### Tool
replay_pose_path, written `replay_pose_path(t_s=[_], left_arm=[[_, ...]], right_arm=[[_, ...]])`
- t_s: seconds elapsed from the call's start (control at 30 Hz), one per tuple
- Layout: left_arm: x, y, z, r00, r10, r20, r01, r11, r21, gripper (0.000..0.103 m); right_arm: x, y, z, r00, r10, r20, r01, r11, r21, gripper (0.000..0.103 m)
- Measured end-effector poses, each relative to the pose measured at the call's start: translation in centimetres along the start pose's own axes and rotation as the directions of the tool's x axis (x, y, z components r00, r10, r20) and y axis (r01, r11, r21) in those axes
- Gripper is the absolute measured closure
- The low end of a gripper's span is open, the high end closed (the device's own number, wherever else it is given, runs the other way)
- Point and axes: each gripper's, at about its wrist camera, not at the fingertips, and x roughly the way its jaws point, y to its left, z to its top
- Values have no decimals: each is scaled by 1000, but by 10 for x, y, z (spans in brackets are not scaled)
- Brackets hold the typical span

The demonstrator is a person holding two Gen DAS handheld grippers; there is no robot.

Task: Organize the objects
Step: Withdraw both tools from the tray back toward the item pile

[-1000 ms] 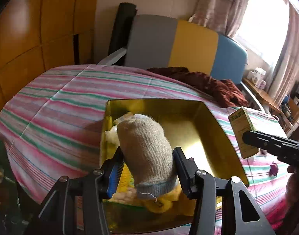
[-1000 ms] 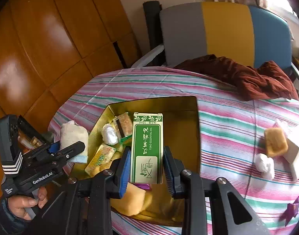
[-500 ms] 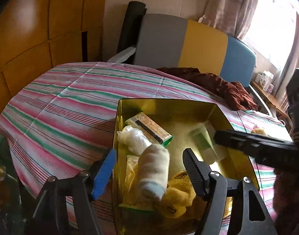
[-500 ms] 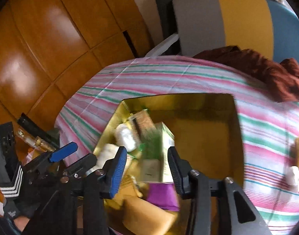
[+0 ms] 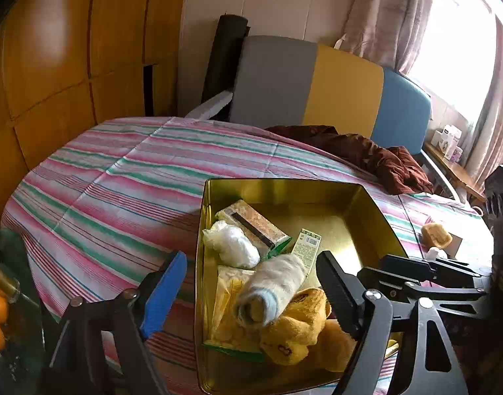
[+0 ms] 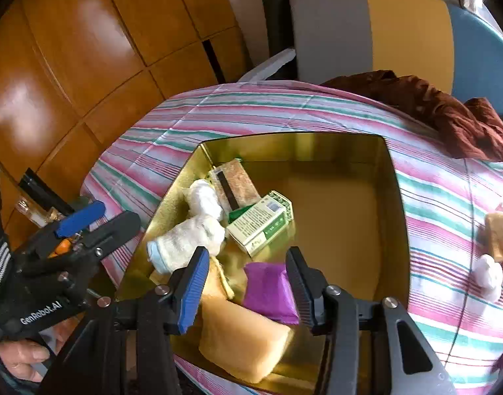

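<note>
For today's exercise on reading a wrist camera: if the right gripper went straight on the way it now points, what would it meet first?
Probably the purple packet, lying between the open jaws of the right gripper inside the gold tin. Depth is unclear; the green and white box lies farther along.

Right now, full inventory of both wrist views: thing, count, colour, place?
gold metal tin: 1, on striped tablecloth
rolled beige sock: 1, in tin
green-and-white carton: 1, in tin
white plastic wad: 1, in tin
purple packet: 1, in tin
tan sponge blocks: 2, one in tin, one on cloth
dark red cloth: 1, far edge
left gripper: open, empty
right gripper: open, empty
</note>
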Motion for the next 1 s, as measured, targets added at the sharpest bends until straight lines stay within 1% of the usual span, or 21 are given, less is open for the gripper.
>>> replay_pose_path(t_s=[0.13, 0.2, 0.43, 0.7, 1.0], left_arm=[[-6, -6, -1, 1000, 10, 20, -10, 1000, 20, 18], [-10, -10, -1, 1000, 10, 29, -11, 999, 33, 18], [-21, -21, -2, 998, 13, 60, -17, 997, 70, 16], [-26, -37, -5, 997, 10, 73, -19, 992, 122, 16], [-32, -55, -7, 996, -1, 86, -15, 984, 176, 15]], right_arm=[[-3, 0, -3, 999, -37, -4, 37, 999, 3, 53], [-6, 1, -6, 999, -44, 4, 44, 999, 5, 52], [-18, -1, -9, 994, -103, 46, 102, 995, 20, 48], [-27, -11, -13, 988, -138, 66, 134, 989, 56, 48], [-38, -23, -18, 982, -170, 86, 164, 984, 68, 47]])
